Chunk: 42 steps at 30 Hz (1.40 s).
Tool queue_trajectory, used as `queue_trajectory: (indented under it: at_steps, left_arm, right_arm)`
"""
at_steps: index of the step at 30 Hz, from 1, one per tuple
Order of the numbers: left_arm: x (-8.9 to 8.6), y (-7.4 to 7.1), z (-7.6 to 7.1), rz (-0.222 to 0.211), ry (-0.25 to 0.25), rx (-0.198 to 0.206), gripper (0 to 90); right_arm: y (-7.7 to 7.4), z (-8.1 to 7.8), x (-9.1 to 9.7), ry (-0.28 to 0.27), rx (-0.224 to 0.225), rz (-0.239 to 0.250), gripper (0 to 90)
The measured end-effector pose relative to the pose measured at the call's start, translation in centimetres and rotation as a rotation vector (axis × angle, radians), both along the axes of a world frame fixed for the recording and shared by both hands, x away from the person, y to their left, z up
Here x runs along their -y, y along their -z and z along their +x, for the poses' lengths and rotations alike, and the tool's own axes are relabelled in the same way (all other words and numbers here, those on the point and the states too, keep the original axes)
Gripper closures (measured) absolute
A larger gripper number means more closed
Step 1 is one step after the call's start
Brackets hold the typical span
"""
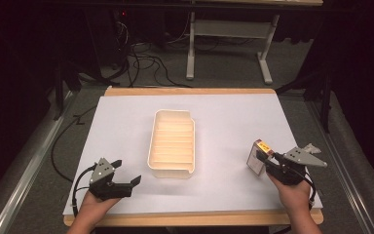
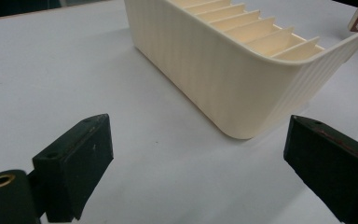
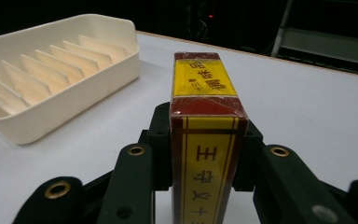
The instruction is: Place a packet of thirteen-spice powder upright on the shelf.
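Right gripper view puts us right behind the box (image 3: 207, 140), a red-and-yellow pack printed with characters, pinched between the right gripper's (image 3: 208, 154) black jaws, which press on its two broad sides. We see it end-on, its wrapped top face running away from the camera. From the high view, the box (image 1: 259, 157) stands tilted off to the right of the tray (image 1: 172, 169), well apart from it, with the right gripper (image 1: 268, 163) and the hand (image 1: 294, 194) behind it coming in from the near edge.

We take the tray as our landmark: a cream, ribbed tub with a row of thin dividers inside, lying lengthwise at the middle of the white sheet (image 1: 224, 122).

Left of the tray's near end we find the left gripper (image 1: 126, 173), its jaws spread wide with nothing between them. Its own view looks across bare sheet at the tray's rounded near corner (image 2: 242, 93).
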State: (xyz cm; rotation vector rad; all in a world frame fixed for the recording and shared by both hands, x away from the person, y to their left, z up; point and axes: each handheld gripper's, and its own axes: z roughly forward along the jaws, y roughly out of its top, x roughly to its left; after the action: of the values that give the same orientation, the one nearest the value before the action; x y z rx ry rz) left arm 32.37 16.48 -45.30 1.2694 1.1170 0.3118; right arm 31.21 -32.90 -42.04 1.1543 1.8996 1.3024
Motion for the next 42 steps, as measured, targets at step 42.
queue_trajectory:
  at_steps: [42]
  left_arm:
    - [-0.8,-0.3,0.0,-0.023,-0.013,0.007,8.7]
  right_arm:
    - [-3.2,4.8,-7.9,-0.35,0.03,0.002,68.6]
